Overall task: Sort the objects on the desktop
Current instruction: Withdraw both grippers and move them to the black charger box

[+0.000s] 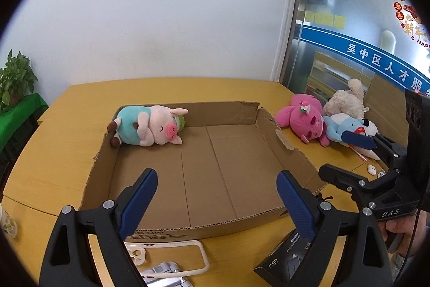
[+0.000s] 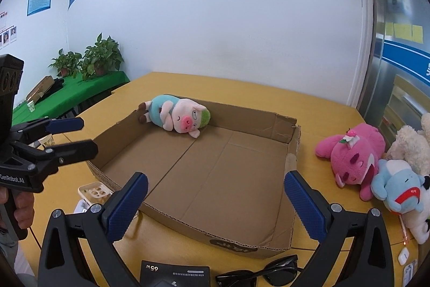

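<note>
A: Where do the toys lie?

B: A pink plush pig in a teal shirt (image 1: 146, 127) lies in the far left corner of the shallow brown cardboard tray (image 1: 228, 174) on the yellow wooden table (image 1: 53, 152). To the right of the tray a magenta plush bear (image 2: 354, 155), a light blue plush animal (image 2: 400, 184) and a cream fluffy plush (image 2: 411, 141) lie heaped together, touching.

A: And the grippers?

B: The left gripper (image 1: 216, 197) hangs released over the tray's near wall, nothing between its blue pads. The right gripper (image 2: 216, 202) is spread wide too, empty.

A: What clutters the near edge?

B: A cream phone case (image 1: 172, 254), a black charger box marked 65W (image 2: 174, 273), black sunglasses (image 2: 258, 273), and a small white earbud case (image 2: 403, 256) at the right.
</note>
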Tool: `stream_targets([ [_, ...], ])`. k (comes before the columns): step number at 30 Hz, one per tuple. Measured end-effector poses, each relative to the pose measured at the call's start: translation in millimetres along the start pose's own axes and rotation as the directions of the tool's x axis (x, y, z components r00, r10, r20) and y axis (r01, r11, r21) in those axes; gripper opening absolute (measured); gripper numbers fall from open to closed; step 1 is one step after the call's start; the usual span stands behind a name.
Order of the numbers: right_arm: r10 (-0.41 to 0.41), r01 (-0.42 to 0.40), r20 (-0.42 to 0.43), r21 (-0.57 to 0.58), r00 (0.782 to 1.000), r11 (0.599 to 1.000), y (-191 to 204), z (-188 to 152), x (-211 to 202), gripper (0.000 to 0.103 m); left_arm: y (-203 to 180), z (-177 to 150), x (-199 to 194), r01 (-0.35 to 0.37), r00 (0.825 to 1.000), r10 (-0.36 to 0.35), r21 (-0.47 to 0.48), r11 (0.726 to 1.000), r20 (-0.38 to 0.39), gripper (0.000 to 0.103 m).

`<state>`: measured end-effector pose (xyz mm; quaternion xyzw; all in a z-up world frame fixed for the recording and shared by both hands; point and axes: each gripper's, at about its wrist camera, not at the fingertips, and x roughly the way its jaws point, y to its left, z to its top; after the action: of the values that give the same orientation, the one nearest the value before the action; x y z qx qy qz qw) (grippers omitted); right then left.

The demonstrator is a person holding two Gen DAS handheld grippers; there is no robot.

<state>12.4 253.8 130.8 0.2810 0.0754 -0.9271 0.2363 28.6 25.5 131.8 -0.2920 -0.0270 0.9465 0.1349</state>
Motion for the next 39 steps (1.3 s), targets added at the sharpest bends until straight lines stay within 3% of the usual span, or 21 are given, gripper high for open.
stream_targets([
  [6, 0.012, -0.012, -0.026, -0.002, 1.000, 1.000, 7, -6, 4, 0.103, 5, -4, 1, 0.013, 1.000, -0.013, -0.017, 1.000, -0.003, 0.091],
  [10, 0.030, -0.032, -0.051, -0.028, 0.998, 0.999, 15, -12, 6, 0.103, 13, -15, 6, 0.084, 0.995, -0.086, -0.053, 0.995, -0.050, 0.091],
  [16, 0.167, -0.174, -0.124, -0.044, 0.978, 0.984, 13, -62, -10, 0.103, 17, -55, 17, 0.194, 0.962, -0.210, -0.105, 0.975, -0.173, 0.091],
  [20, 0.261, -0.258, -0.260, 0.046, 0.930, 0.965, 6, -114, -2, 0.103, 13, -84, 28, 0.250, 0.926, -0.277, -0.134, 0.959, -0.256, 0.091],
  [24, 0.286, -0.285, -0.338, 0.054, 0.897, 0.957, 20, -144, 7, 0.103, 5, -104, 39, 0.306, 0.883, -0.350, -0.180, 0.935, -0.313, 0.091],
  [26, 0.310, -0.309, -0.361, 0.062, 0.879, 0.949, 31, -153, 10, 0.103, 2, -112, 43, 0.319, 0.867, -0.371, -0.204, 0.926, -0.332, 0.091],
  [28, 0.302, -0.311, -0.348, 0.033, 0.888, 0.950, 40, -155, 7, 0.103, 0, -118, 45, 0.319, 0.857, -0.377, -0.212, 0.924, -0.352, 0.091],
  [32, 0.463, -0.459, -0.310, 0.090, 0.830, 0.884, 56, -155, 2, 0.103, 1, -126, 45, 0.325, 0.844, -0.387, -0.220, 0.920, -0.371, 0.091],
  [35, 0.368, -0.378, -0.302, 0.028, 0.879, 0.925, 55, -159, -1, 0.103, 1, -131, 47, 0.323, 0.838, -0.388, -0.225, 0.919, -0.384, 0.091],
  [39, 0.317, -0.297, -0.264, 0.114, 0.911, 0.948, 23, -165, -5, 0.103, -2, -135, 54, 0.327, 0.826, -0.398, -0.234, 0.915, -0.400, 0.091],
])
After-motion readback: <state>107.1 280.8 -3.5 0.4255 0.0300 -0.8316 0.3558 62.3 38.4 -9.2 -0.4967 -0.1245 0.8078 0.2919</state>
